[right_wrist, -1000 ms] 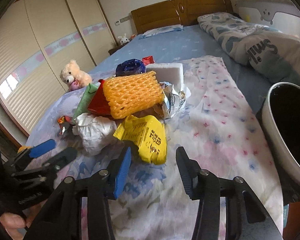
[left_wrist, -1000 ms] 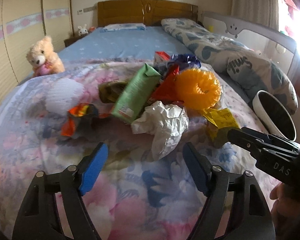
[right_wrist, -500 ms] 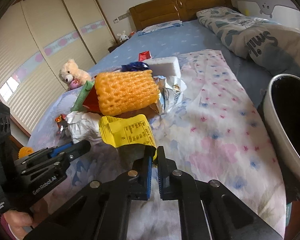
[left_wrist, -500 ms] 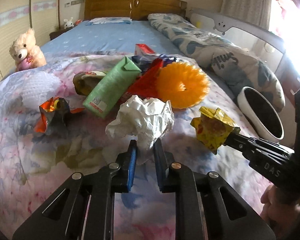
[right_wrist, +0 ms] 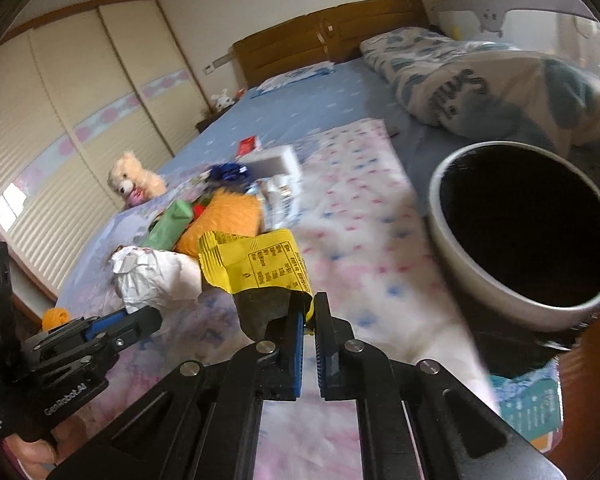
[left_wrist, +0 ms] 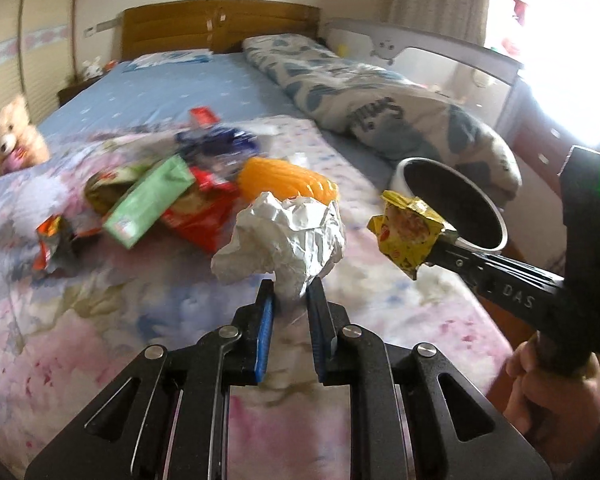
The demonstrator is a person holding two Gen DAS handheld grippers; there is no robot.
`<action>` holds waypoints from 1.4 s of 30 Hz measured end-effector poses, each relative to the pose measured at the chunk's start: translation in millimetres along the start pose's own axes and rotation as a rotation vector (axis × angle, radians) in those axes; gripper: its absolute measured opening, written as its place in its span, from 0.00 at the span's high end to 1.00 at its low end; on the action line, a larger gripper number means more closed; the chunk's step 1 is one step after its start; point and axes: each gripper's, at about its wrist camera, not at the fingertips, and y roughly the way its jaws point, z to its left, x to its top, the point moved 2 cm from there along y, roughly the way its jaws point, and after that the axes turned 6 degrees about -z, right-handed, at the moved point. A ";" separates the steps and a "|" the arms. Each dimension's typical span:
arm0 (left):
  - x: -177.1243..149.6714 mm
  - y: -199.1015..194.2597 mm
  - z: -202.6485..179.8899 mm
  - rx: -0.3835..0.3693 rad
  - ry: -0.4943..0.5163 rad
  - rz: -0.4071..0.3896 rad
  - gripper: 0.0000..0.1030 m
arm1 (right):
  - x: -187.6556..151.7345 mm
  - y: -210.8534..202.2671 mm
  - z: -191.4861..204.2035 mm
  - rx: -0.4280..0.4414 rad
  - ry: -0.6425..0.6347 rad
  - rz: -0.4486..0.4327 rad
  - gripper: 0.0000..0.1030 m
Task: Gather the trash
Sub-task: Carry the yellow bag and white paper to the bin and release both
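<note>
Paper, a crumpled white ball (left_wrist: 284,240), now hangs clear of the floral blanket (left_wrist: 80,320), pinched by its lower tail between the fingers of the left gripper (left_wrist: 290,300); a second ago those fingers stood wide apart around it on the bed. The right gripper (right_wrist: 308,316) has likewise closed, on the lower corner of the yellow snack wrapper (right_wrist: 256,264), which has been lifted off the pile. Both pick-ups look done, so the carry to the bin seems to be the step in hand.

The wrapper's long axis runs from the fingers up toward 10 o'clock in the right wrist view, its crimped end leading. The paper ball has no clear axis; its bulk sits at 12 o'clock above the fingers.

The white-rimmed bin (right_wrist: 524,240) stands at 2 o'clock, near the wrapper. Remaining litter, including a green carton (left_wrist: 148,204) and orange foam net (left_wrist: 288,180), lies at 10 to 12 o'clock.
</note>
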 end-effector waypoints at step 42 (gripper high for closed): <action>64.0 113.5 -175.1 -0.179 0.191 0.101 0.85 | 49.4 -41.0 -177.5 -0.236 0.183 -0.039 0.95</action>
